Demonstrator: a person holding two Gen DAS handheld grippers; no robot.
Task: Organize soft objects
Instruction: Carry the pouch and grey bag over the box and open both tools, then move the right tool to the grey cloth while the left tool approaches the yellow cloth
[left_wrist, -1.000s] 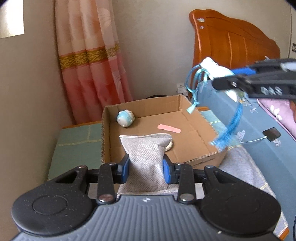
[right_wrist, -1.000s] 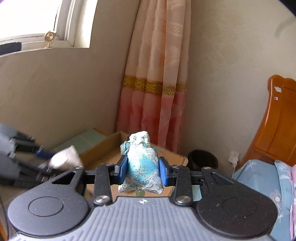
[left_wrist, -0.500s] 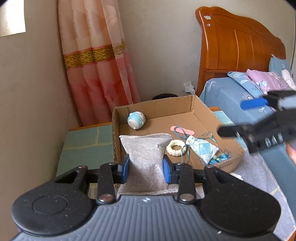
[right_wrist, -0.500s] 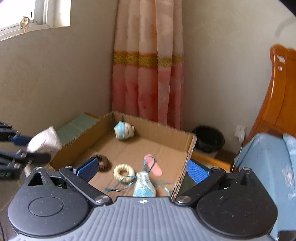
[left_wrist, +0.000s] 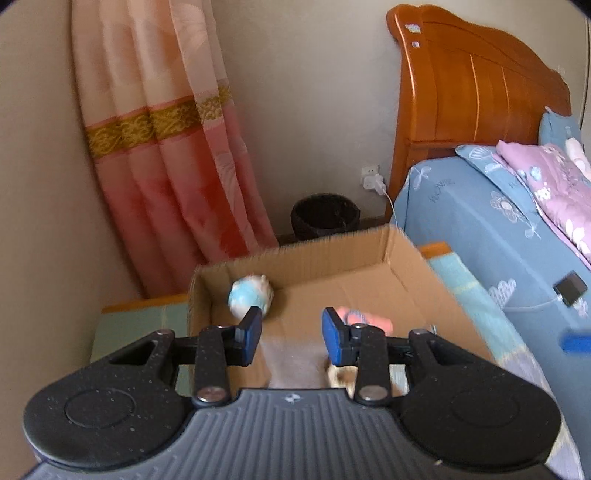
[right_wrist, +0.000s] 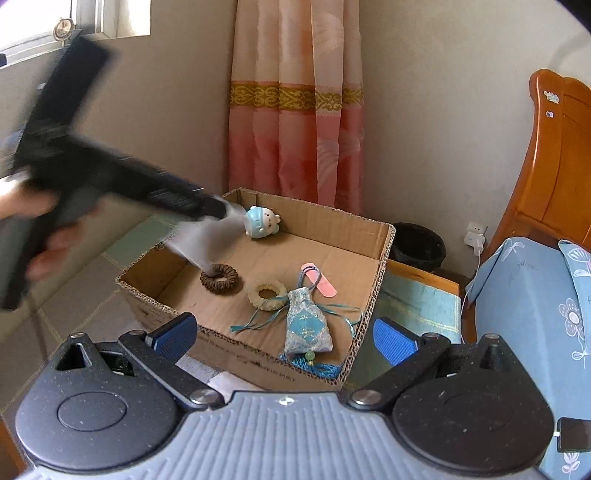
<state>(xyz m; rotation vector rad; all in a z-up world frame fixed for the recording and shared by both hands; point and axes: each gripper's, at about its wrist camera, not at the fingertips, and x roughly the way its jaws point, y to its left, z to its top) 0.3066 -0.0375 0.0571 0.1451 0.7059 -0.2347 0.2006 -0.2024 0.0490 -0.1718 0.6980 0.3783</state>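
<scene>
Blue sachet (right_wrist: 308, 326) inside cardboard box (right_wrist: 373, 291), claw (right_wrist: 284, 338) agape

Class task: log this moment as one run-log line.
left gripper: jaws just opening, grey pouch loose between them | right gripper: just opened, empty | blue sachet: lying in cardboard box

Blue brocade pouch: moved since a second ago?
Yes. The blue brocade pouch was clamped in the right gripper above the cardboard box; now it lies on the box floor near the front-right corner, and the jaws stand wide open, empty.
</scene>
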